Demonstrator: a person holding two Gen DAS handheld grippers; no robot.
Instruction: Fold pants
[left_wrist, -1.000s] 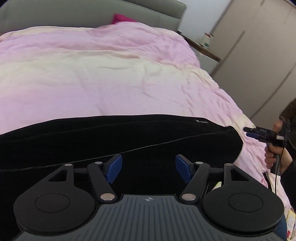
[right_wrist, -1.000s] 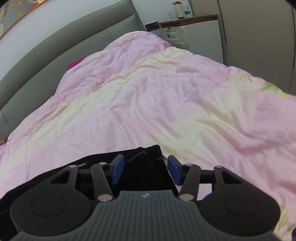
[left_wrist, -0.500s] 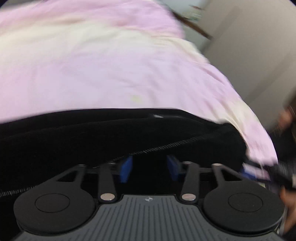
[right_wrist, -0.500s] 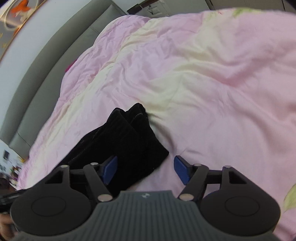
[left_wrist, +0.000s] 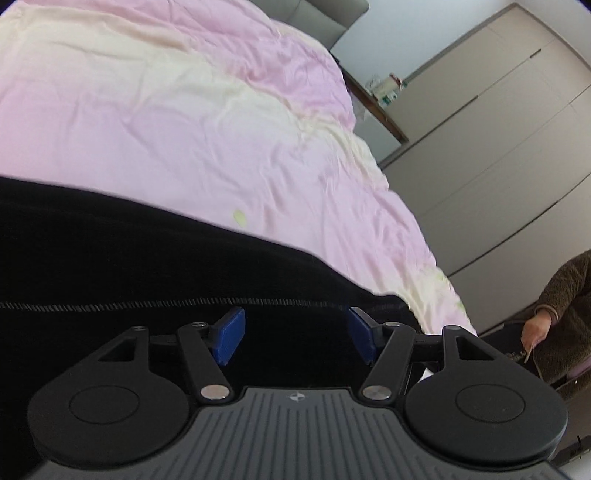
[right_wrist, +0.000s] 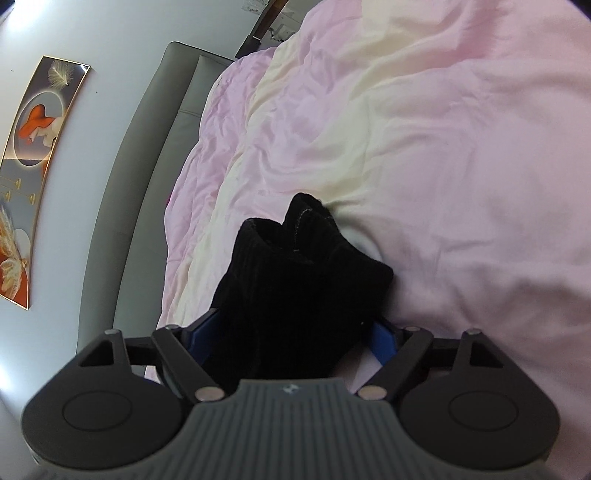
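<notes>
The black pants (left_wrist: 155, 273) lie stretched across the near edge of the bed, on the pink-and-cream duvet (left_wrist: 177, 122). The left gripper (left_wrist: 295, 332) hovers over the dark cloth with its blue pads spread wide and nothing between them — it is released, just above a line of pale stitching that runs along the fabric.

In the right wrist view the leg end of the pants (right_wrist: 295, 280) is bunched into a rumpled heap, with two cuffs standing up at its far side. The right gripper (right_wrist: 295, 338) has its jaws apart on either side of this heap; the cloth fills the gap, but the pads do not look pressed in, so I judge it not yet clamped.

The step in hand seems to be taking hold of the leg end for a fold toward the waist. Next the right gripper needs to close on both layers together, low enough to catch each cuff, while the left finds a matching hold or pins the middle — otherwise one leg may slip and the fold come out uneven.
</notes>
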